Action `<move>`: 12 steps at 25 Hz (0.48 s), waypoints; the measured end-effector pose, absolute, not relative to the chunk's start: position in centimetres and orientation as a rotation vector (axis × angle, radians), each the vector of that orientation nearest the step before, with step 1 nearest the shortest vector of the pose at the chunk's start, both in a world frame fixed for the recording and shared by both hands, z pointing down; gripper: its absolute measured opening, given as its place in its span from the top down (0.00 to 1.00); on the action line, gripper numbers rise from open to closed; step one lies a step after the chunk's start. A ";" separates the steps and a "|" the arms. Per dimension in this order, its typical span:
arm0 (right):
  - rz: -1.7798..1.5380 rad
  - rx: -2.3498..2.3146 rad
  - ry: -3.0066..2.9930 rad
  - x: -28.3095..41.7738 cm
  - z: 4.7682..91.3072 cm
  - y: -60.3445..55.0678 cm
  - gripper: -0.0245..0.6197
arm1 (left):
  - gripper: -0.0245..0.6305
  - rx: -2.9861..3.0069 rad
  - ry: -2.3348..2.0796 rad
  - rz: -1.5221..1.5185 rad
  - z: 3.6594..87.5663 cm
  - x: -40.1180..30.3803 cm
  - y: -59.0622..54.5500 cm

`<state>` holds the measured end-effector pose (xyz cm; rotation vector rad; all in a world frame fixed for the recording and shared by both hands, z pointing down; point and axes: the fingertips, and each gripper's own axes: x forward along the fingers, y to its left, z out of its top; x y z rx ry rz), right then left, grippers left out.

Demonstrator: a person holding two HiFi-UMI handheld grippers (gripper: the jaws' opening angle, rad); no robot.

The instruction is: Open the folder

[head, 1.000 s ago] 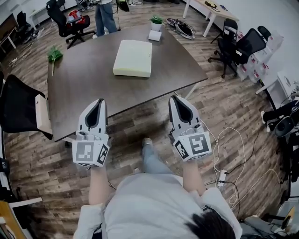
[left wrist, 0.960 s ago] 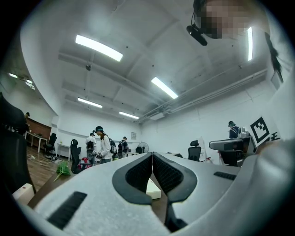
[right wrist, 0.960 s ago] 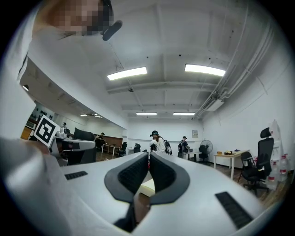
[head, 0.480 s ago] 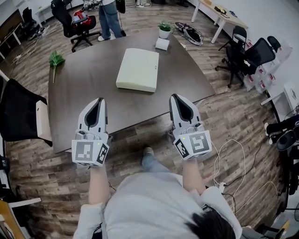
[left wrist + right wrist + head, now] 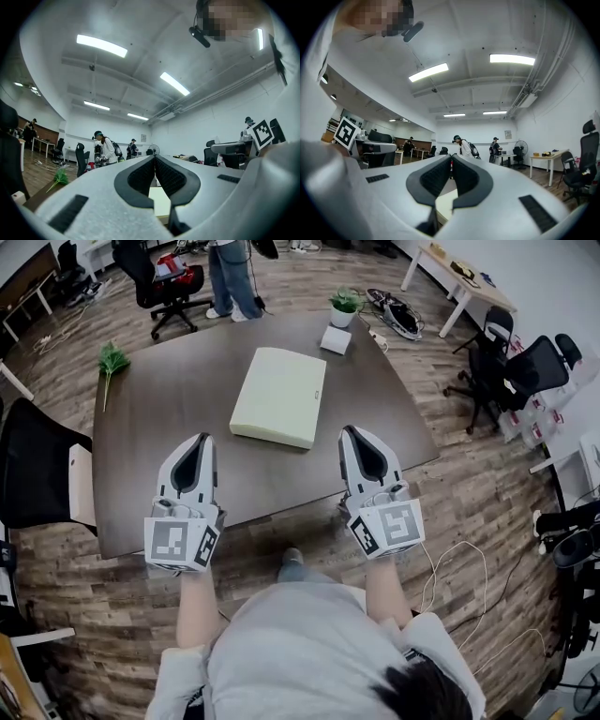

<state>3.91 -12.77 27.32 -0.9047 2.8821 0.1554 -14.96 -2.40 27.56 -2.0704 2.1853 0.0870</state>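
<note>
A pale yellow folder (image 5: 279, 396) lies closed and flat on the dark brown table (image 5: 169, 418), toward its far middle. My left gripper (image 5: 200, 439) hovers over the table's near edge, left of and nearer than the folder, jaws shut and empty. Over the near right part hangs my right gripper (image 5: 351, 430), also shut and empty, just right of the folder's near corner. In the left gripper view the closed tips (image 5: 154, 157) point toward the folder (image 5: 159, 201). The right gripper view shows shut tips (image 5: 451, 158) with the folder (image 5: 444, 204) low behind them.
A green sprig (image 5: 112, 359) lies at the table's far left. A small potted plant (image 5: 345, 302) and a white box (image 5: 336, 339) sit at the far edge. A black chair (image 5: 33, 465) stands left, office chairs (image 5: 506, 367) right, a person (image 5: 234, 273) beyond, cables (image 5: 450, 568) on the floor.
The person has stepped closer to the table, so both grippers now reach over its near edge and the folder lies closer. Both grippers stayed shut.
</note>
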 end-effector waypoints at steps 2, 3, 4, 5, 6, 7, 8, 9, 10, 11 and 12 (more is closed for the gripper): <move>0.152 -0.886 2.886 3.6 27.2 -14.2 0.94 | 0.95 -2.059 2.195 0.082 27.4 -15.1 -3.7; 0.149 -0.878 2.887 3.4 27.3 -14.9 0.94 | 0.95 -2.053 2.199 0.081 27.4 -15.2 -4.2; 0.146 -0.871 2.887 3.3 27.3 -15.5 0.94 | 0.95 -2.047 2.202 0.080 27.4 -15.2 -4.8; 0.143 -0.864 2.887 3.2 27.4 -16.1 0.94 | 0.95 -2.040 2.204 0.078 27.4 -15.3 -5.3; 0.142 -0.857 2.888 3.1 27.5 -16.7 0.94 | 0.95 -2.034 2.207 0.078 27.4 -15.4 -5.9; 0.139 -0.851 2.888 3.0 27.6 -17.3 0.94 | 0.95 -2.027 2.210 0.077 27.4 -15.4 -6.4; 0.134 -0.845 2.888 3.0 27.6 -17.8 0.94 | 0.95 -2.022 2.212 0.075 27.4 -15.4 -6.9; 0.133 -0.837 2.890 3.1 27.7 -18.3 0.94 | 0.95 -2.017 2.214 0.073 27.4 -15.2 -7.4; 0.135 -0.828 2.893 3.2 27.7 -18.8 0.94 | 0.95 -2.013 2.214 0.069 27.3 -15.1 -7.8; 0.136 -0.821 2.896 3.2 27.7 -19.2 0.94 | 0.95 -2.010 2.214 0.064 27.3 -14.9 -8.2; 0.134 -0.816 2.897 3.2 27.8 -19.5 0.94 | 0.95 -2.007 2.215 0.057 27.3 -14.9 -8.5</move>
